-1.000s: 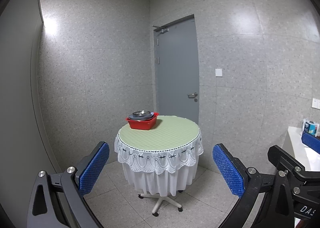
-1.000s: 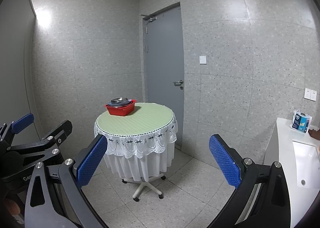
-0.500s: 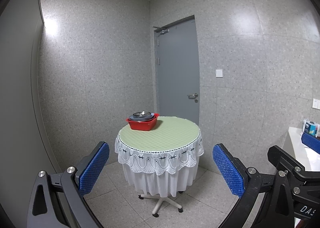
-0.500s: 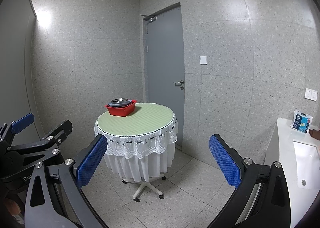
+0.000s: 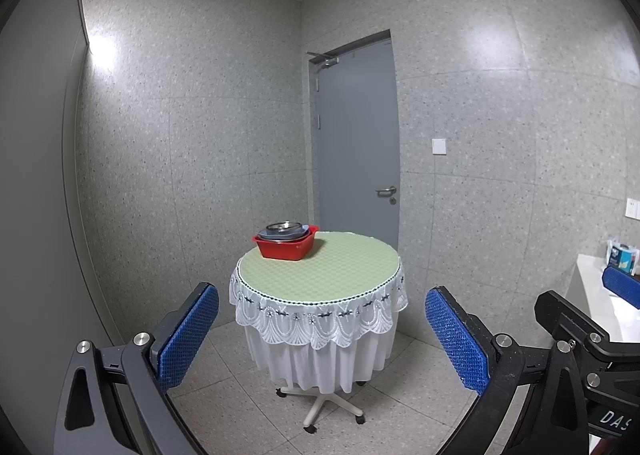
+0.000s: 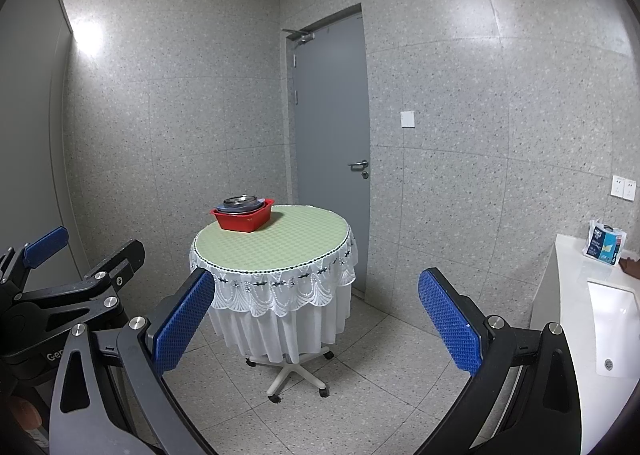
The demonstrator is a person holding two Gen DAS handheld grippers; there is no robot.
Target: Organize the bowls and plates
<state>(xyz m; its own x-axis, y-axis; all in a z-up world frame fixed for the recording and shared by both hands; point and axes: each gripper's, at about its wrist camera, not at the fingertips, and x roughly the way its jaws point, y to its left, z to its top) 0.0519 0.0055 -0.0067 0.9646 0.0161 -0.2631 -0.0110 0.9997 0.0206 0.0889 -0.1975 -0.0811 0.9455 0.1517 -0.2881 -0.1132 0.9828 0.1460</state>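
Note:
A red plastic tub (image 5: 286, 247) stands at the far left edge of a round table (image 5: 320, 275) with a green cloth and white lace skirt. A stack of bowls and plates (image 5: 285, 230) with a metal bowl on top sits in the tub; it also shows in the right wrist view (image 6: 240, 204), inside the tub (image 6: 242, 217). My left gripper (image 5: 322, 335) is open and empty, well short of the table. My right gripper (image 6: 314, 319) is open and empty, also well back from the table (image 6: 272, 243).
A grey closed door (image 5: 356, 143) is behind the table. A white counter (image 6: 576, 287) with a sink (image 6: 614, 331) and a small packet (image 6: 604, 241) stands at the right. The table rests on a wheeled base (image 6: 296, 371) on a tiled floor.
Both views have barely shifted; the table sits very slightly lower in the left wrist view. Both grippers remain open.

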